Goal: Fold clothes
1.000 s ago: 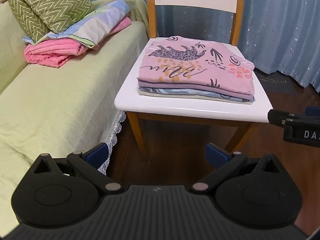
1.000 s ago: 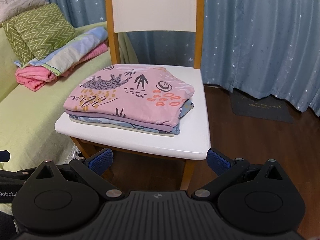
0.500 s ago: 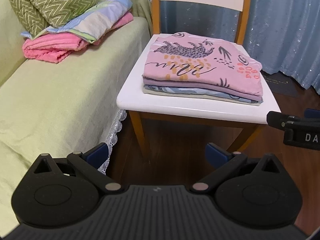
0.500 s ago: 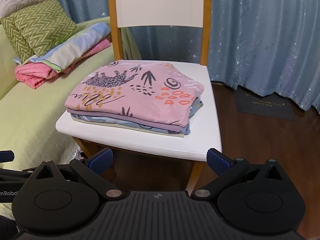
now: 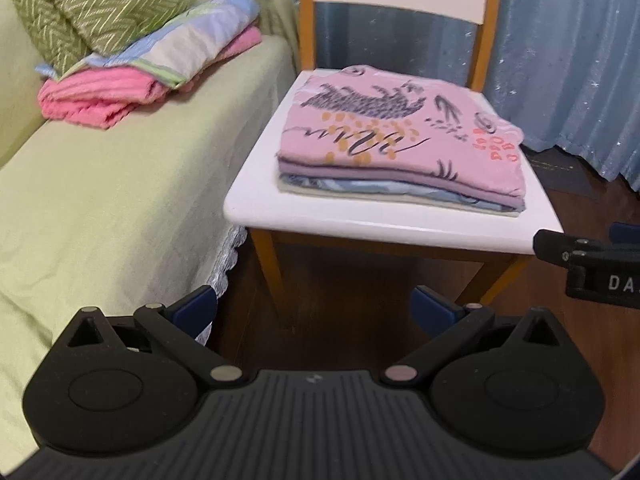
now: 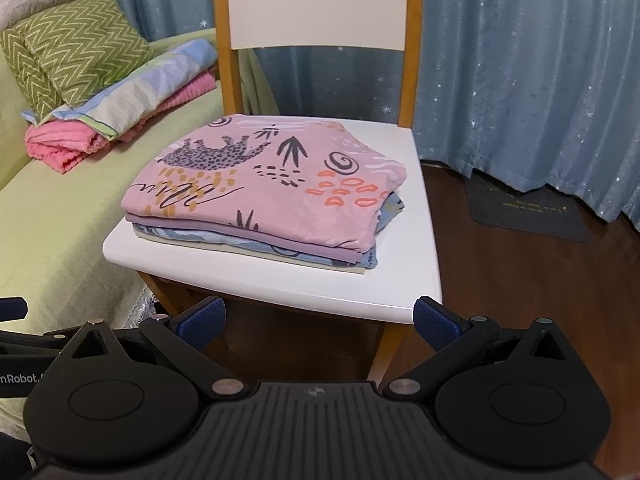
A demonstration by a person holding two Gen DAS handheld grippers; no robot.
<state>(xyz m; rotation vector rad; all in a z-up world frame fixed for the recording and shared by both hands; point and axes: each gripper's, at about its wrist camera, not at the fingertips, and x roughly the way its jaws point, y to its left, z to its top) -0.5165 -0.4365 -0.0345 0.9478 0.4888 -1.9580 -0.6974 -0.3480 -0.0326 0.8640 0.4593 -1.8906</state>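
One chair [image 6: 400, 280], one stack of four folded garments [image 6: 260, 204], two green cushions [image 6: 72, 56], two folded blankets [image 6: 120, 96].

The chair seat [image 6: 400, 280] is smooth, shiny and white, on bare wood legs [image 5: 268, 264]. The folded clothes [image 6: 260, 184] are soft matt cloth. The pink blanket [image 6: 56, 148] looks fuzzy and bumpy. The floor [image 6: 520, 280] is dark shiny wood.

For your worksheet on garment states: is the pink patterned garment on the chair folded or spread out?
Folded: the pink garment is a compact rectangle topping a neat stack on the chair seat.
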